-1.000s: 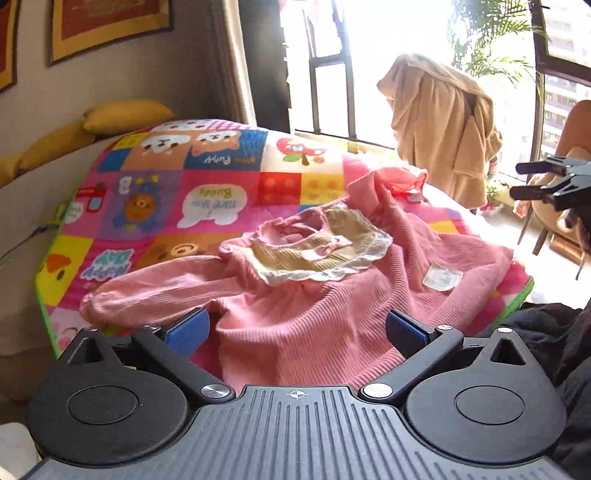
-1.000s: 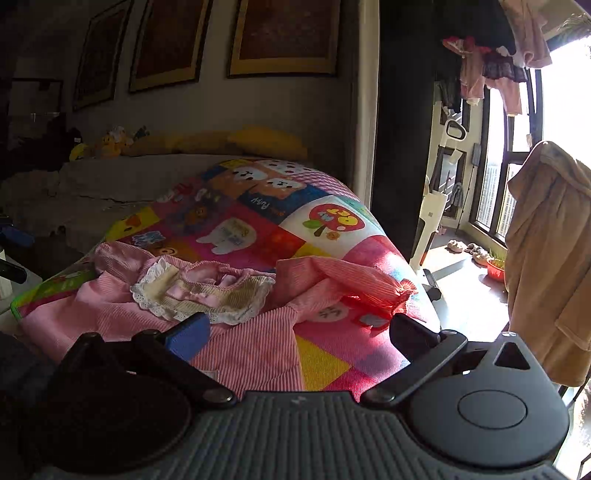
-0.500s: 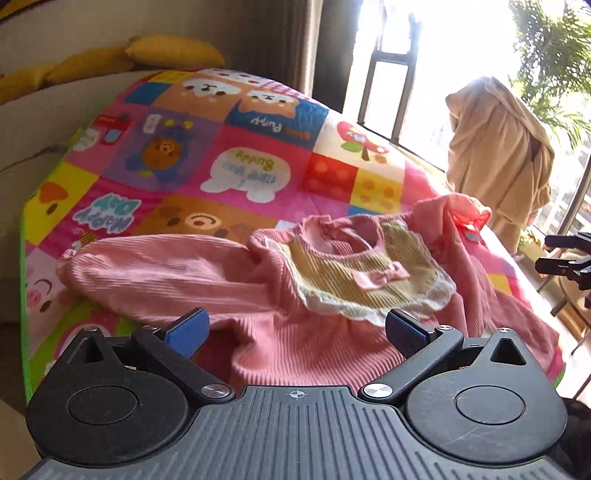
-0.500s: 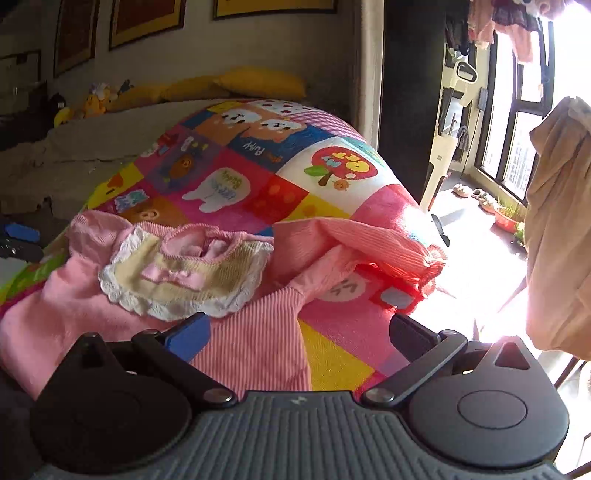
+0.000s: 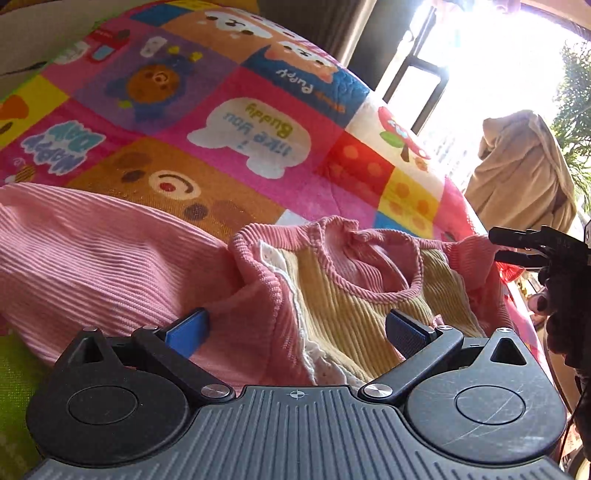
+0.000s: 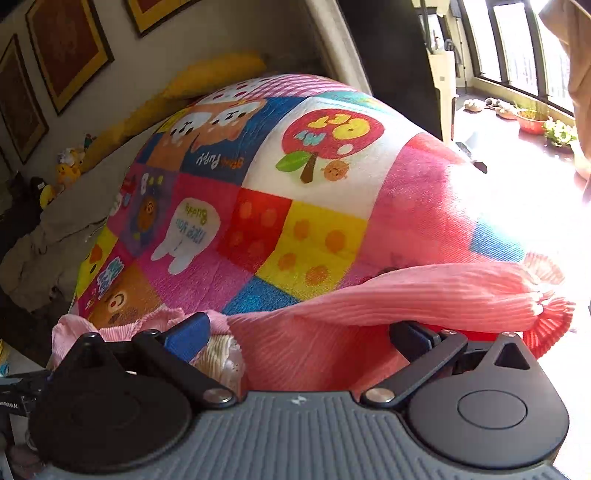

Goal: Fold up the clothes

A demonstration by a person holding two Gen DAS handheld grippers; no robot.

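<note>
Framed pictures (image 6: 61, 55) on wall, sunlit windows (image 6: 517, 48), yellow pillow (image 6: 214, 72)

Left gripper (image 5: 297, 330), right gripper (image 6: 299, 338): black arms, blue pads, silver screws, ribbed grey housing, round black discs.

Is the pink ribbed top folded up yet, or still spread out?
Spread out, not folded. The pink ribbed top lies open on the colourful patchwork quilt, its yellow bib collar showing and one sleeve stretched sideways.

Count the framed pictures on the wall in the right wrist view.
3, all upper left on the wall: one cut by the top edge, one left of it, one lowest, by the left edge. More may lie out of frame.
</note>
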